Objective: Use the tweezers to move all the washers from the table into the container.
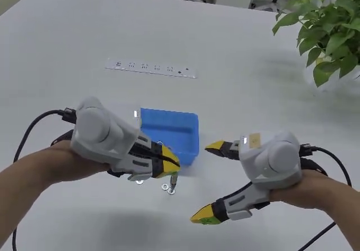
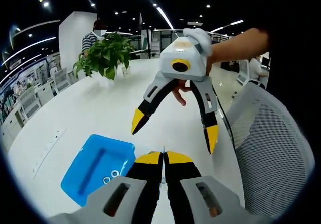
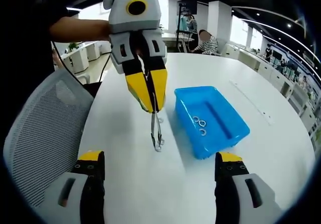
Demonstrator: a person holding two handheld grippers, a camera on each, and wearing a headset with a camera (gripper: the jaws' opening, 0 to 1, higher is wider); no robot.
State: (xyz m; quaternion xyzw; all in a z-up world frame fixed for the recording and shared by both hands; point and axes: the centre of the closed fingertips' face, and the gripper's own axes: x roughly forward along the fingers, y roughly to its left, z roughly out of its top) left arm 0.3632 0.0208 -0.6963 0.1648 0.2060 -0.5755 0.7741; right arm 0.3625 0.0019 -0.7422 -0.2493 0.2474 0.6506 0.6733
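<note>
Currently the left gripper [image 3: 150, 103] is clamped shut on the tweezers [image 3: 156, 131], whose tips meet a washer [image 1: 167, 188] on the table [image 3: 125, 184] just below its jaws, beside the container [image 3: 235, 128]. The right gripper [image 1: 209, 182] hangs wide open. Pinched off-centre, the thin washer could slip free during the lift.

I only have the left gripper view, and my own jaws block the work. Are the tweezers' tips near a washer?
Observer: Yes. The right gripper view shows the left tool shut on the tweezers, tips down at a washer on the table.
Operator: How many are in the container?
Observer: The blue container holds three washers.
Operator: Any more outside it?
Observer: The head view shows loose washers by the tweezers' tips, in front of the container.
</note>
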